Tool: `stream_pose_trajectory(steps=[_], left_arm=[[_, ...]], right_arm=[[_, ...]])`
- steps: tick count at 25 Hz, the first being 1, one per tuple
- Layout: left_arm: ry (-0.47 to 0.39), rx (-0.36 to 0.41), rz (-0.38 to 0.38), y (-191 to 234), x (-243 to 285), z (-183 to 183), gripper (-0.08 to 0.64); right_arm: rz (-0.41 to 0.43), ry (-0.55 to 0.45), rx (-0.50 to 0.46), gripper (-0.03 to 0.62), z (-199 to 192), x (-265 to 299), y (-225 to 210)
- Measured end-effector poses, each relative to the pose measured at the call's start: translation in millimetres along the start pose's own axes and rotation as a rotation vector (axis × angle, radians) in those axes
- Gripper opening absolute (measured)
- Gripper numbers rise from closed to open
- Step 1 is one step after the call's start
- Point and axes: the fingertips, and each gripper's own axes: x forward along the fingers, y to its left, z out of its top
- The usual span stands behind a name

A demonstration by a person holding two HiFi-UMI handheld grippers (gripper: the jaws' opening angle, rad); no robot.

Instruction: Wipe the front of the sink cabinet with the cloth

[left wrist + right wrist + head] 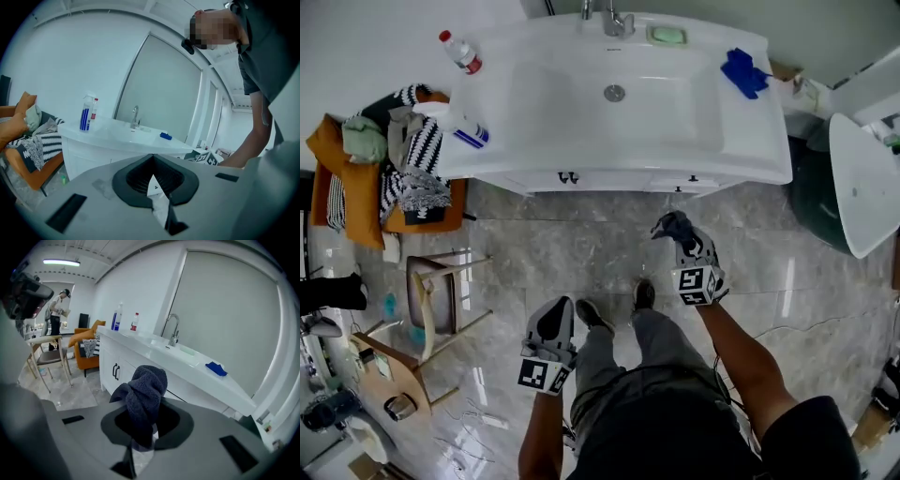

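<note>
The white sink cabinet (609, 178) stands ahead of me, its door fronts with dark handles (116, 371) facing me. My right gripper (682, 242) is shut on a bunched dark blue-grey cloth (670, 224), held a short way off the cabinet front and not touching it. In the right gripper view the cloth (146, 394) sticks up out of the jaws and hides their tips. My left gripper (556, 305) hangs lower and further back beside my left leg. Its jaws are shut (153, 157) with nothing between them, pointing toward the cabinet (91, 152).
On the counter are a spray bottle (461, 127), a red-capped bottle (461, 52), a green soap (667, 35) and a blue rag (742, 71). An orange armchair piled with clothes (356, 187) and a wooden chair (431, 300) stand left. A white fixture (862, 183) is at the right.
</note>
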Motion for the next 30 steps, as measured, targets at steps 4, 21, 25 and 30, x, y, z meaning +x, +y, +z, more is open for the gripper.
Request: stream_pose_trajectory(steps=[4, 21, 25, 30], left_arm=[[-0.027, 0.002, -0.051, -14, 0, 15, 0.003], [0.024, -0.071, 0.035, -17, 8, -86, 0.003], [0.030, -0.137, 0.096, -36, 45, -126, 0.005], [0.032, -0.164, 0.070, -56, 63, -135, 0.003]], right_arm=[[-0.038, 0.051, -0.020, 0.046, -17, -26, -13], [-0.052, 0.021, 0.013, 0.046, -17, 83, -58], [-0.016, 0.001, 0.045, 0.046, -13, 152, -66], [-0.055, 0.161, 0.203, 0.047, -94, 179, -111]])
